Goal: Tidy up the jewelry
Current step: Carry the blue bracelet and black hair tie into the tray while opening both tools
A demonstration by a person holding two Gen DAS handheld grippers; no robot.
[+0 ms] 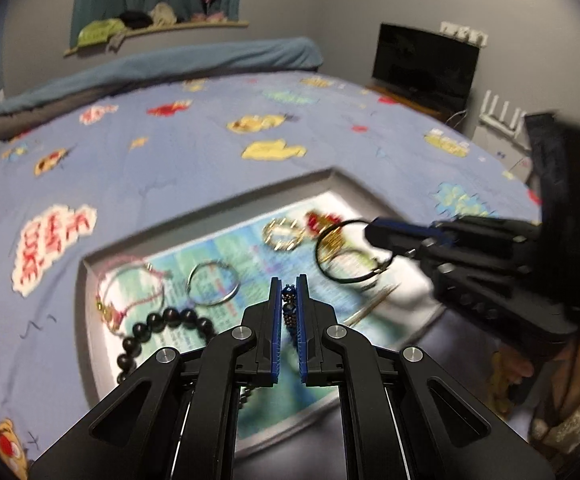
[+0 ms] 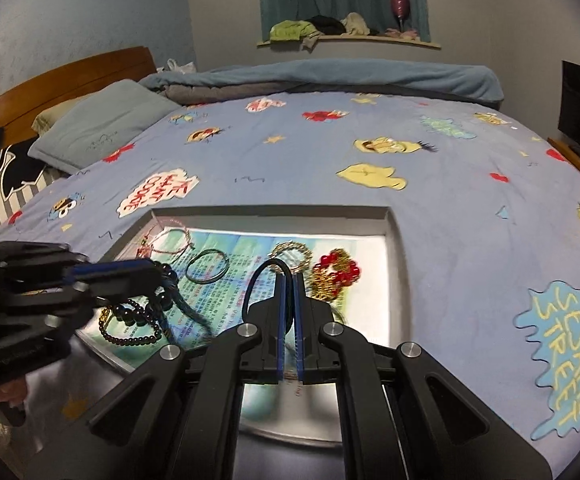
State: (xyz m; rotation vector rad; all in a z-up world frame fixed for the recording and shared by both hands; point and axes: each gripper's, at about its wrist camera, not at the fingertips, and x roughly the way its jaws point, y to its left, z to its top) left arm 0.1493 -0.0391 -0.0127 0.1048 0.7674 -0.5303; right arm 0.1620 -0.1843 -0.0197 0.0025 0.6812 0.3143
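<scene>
Holding two pieces at once, you have both grippers up over the tray on the bed. Your left gripper is nearly closed, its blue pads pinching a dark beaded strand that hangs down between them. In the right wrist view that strand trails from the left gripper toward the tray's near-left corner, above the loose black bead bracelet.

Your right gripper is clamped just as tight, on a thin black ring. In the left wrist view the right gripper carries that ring hanging below its tips, loop face-on, over the tray's right half.

Outward from there, the tray's far side holds the rest: pink cord bracelet at the far-left corner, silver bangle beside it, gold chain loop mid-tray, red-and-gold piece toward the far-right edge.

So the relation that matters, I'd say: your strand hangs vertical over the left side, your ring over the right. Each hand is nearer its own side, so set down without crossing, and keep the dangling strand off the bead bracelet or they may tangle.
</scene>
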